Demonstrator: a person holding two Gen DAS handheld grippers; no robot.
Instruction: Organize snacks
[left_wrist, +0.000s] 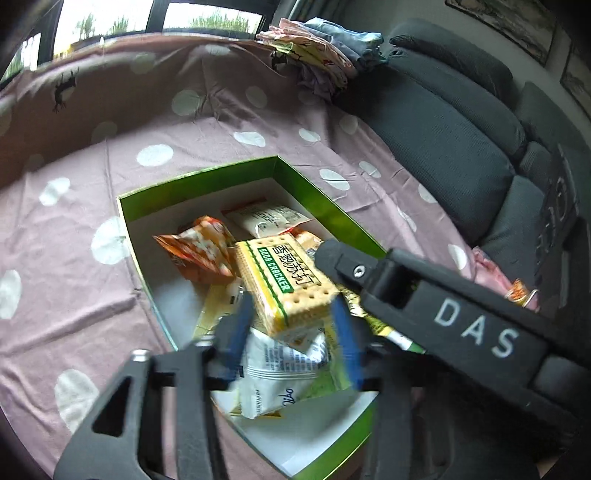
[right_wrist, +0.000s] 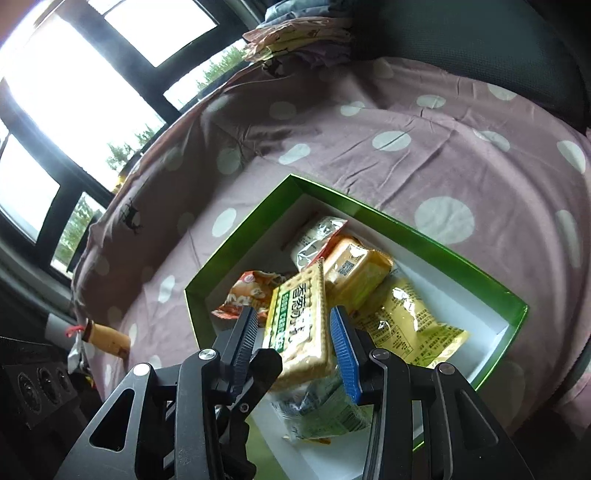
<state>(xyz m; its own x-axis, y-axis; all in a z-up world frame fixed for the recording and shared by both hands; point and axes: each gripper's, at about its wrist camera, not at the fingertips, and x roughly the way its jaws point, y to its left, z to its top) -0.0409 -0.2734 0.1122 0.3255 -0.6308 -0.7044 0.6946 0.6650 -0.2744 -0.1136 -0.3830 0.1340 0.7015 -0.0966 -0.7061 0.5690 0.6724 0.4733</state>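
Right tongs (right_wrist: 295, 332) grip the soda cracker pack (right_wrist: 303, 325); left tongs (left_wrist: 291, 328) gape loosely around it.

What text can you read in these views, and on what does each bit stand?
"SODA CRACKER", green band on the cracker pack, under four large Chinese characters that seem to read "香葱苏打".
"DAS", white letters on the right gripper's black body, seen in the left wrist view.
Fine print on the white pouch and yellow bag: too small to read.
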